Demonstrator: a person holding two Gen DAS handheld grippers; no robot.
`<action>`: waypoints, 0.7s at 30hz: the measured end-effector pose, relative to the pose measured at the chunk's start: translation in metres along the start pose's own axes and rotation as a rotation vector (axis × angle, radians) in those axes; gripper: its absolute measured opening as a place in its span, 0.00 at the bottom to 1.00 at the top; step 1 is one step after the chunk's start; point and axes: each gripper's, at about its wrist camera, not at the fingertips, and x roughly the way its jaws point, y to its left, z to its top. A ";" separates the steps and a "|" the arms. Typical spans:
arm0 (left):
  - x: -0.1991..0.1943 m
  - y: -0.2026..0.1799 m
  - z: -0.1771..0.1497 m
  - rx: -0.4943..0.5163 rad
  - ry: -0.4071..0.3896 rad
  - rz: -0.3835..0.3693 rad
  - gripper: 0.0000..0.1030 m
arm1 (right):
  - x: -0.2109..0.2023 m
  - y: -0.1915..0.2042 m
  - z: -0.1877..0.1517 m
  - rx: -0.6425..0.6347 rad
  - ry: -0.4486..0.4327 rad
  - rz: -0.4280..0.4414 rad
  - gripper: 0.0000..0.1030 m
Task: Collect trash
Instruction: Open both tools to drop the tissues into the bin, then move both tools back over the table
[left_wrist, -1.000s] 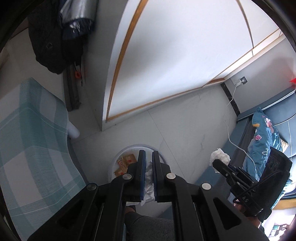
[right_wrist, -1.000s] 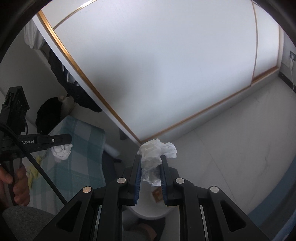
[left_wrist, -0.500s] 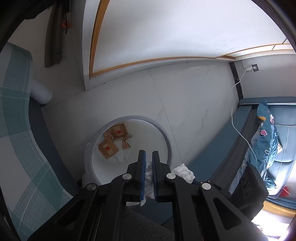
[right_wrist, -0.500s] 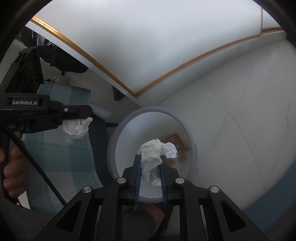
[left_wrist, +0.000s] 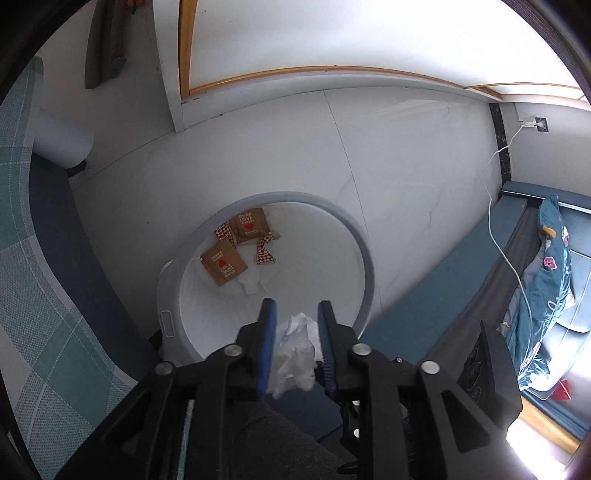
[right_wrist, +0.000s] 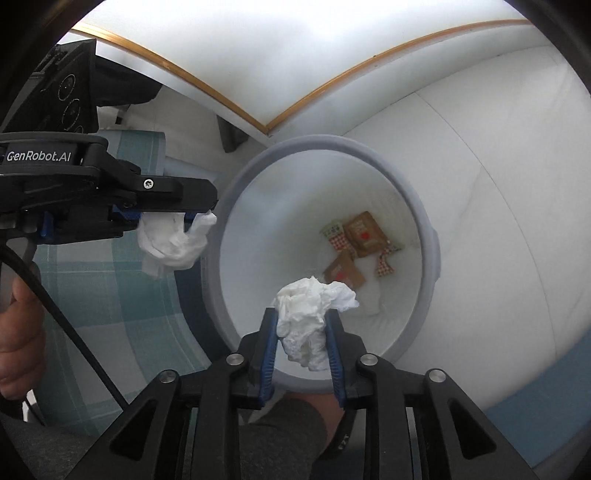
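My left gripper (left_wrist: 297, 314) points down toward the round white bin (left_wrist: 365, 258) on the floor. Its jaws stand moderately apart with a crumpled white tissue (left_wrist: 297, 347) between the blue pads; whether both pads press on the tissue I cannot tell from the left wrist view. In the right wrist view the same gripper (right_wrist: 201, 218) enters from the left, and the tissue (right_wrist: 173, 240) hangs from its tips, just outside the bin rim (right_wrist: 430, 258) and over a teal checked cloth (right_wrist: 103, 295).

My right gripper (right_wrist: 301, 321) is positioned above the near side of the bin opening. Its jaws are partly closed onto a second crumpled tissue (right_wrist: 310, 314), which fills the gap between the pads and bulges out past the fingertips.

Ahead of and below both grippers, on the bin bottom, lie several brown snack wrappers (right_wrist: 360, 236) with red heart marks, plus red-and-white checked wrapper pieces. In the left wrist view these wrappers (left_wrist: 236, 243) sit at the far left of the bin interior.

To the right of my left gripper, a blue sofa edge (left_wrist: 443, 295) borders the floor, with a white cable (left_wrist: 495, 229) lying across it.
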 end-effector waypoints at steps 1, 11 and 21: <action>-0.001 0.000 0.000 -0.003 -0.002 -0.004 0.49 | -0.001 -0.003 -0.002 0.002 0.004 -0.004 0.42; -0.024 -0.006 -0.003 0.045 -0.069 0.024 0.62 | -0.025 -0.011 -0.011 0.011 -0.021 -0.023 0.55; -0.084 -0.021 -0.029 0.148 -0.277 0.248 0.62 | -0.081 -0.017 -0.008 0.053 -0.179 -0.086 0.59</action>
